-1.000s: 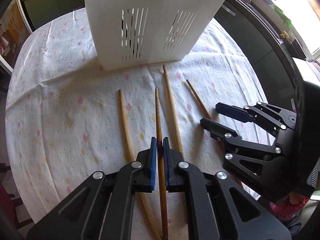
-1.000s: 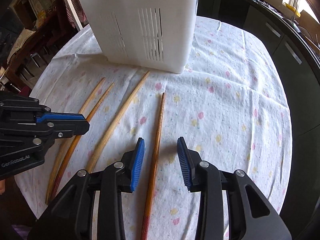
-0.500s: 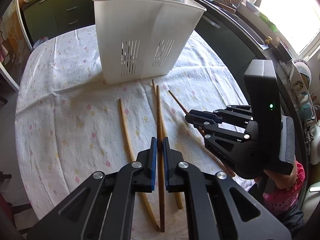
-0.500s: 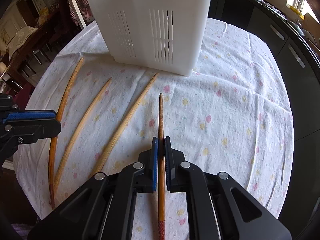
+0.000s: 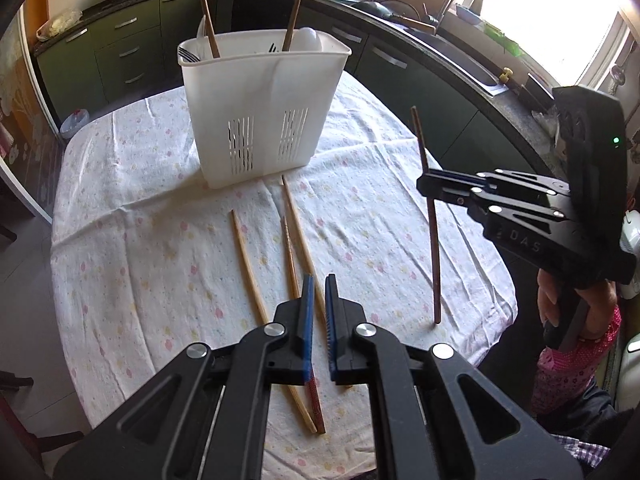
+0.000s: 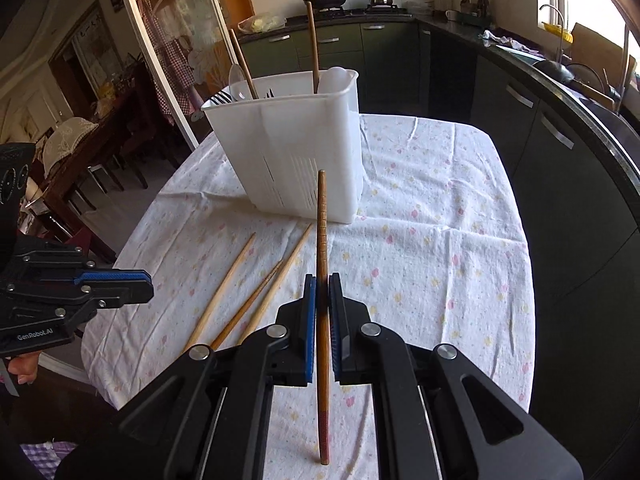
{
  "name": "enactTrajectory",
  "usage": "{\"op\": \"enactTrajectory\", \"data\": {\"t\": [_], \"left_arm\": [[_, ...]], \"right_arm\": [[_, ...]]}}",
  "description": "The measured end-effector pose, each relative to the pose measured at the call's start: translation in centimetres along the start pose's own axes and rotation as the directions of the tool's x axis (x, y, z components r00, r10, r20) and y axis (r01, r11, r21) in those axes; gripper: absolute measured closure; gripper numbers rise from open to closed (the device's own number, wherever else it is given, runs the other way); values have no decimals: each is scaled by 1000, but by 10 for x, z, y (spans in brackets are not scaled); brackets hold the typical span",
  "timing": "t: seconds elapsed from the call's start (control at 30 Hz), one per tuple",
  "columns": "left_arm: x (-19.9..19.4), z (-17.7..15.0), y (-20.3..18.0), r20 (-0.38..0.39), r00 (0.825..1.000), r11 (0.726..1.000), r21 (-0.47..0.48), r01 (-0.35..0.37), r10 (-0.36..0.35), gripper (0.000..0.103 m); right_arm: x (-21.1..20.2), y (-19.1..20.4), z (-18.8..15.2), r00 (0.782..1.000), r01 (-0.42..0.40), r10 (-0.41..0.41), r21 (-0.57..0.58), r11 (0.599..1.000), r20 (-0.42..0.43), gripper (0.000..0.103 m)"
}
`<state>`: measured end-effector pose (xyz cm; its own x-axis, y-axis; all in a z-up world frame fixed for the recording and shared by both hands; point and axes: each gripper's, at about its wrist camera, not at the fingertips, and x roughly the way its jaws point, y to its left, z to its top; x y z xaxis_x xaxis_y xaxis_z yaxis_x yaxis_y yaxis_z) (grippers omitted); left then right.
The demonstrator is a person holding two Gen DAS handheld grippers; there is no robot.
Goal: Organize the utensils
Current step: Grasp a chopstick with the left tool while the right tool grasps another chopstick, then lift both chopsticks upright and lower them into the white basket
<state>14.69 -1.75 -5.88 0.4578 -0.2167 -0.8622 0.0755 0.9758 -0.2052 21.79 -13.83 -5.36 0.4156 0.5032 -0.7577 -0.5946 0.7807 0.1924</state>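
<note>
Right wrist view: "Where is the dark chopstick (image 6: 321,240) sitting?" one observer is asking.

"It is being pinched near its middle by the right gripper (image 6: 322,292), clear of the cloth. Its long axis is running forward along the fingers, and its tip is pointing at the white utensil holder (image 6: 288,140) straight ahead."

"And from the other side?"

"From the left wrist it is standing almost upright, to the right of the holder and well apart from it. By the look of it, the coming move is turning on that: the stick is probably needing to rise above the rim and go in end-first."

"Which arm is nearer?"

"The right one is carrying it. The left gripper (image 5: 317,300) is hovering with its pads almost pressed together on nothing, above three chopsticks (image 5: 248,260) lying lengthwise toward the holder on the tablecloth (image 5: 140,260)."
</note>
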Motion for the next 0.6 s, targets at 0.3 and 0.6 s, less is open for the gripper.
{"op": "enactTrajectory", "data": {"t": [0.3,0.6], "left_arm": [[83,8,13,-188,981,999,-17,-42,38,97],[106,13,10,-245,968,999,6,-50,50,97]], "right_arm": [[-11,-1,-7,1000,-12,12,19,1000,19,96],[-12,-10,-9,999,-31,29,48,998,27,96]]}}
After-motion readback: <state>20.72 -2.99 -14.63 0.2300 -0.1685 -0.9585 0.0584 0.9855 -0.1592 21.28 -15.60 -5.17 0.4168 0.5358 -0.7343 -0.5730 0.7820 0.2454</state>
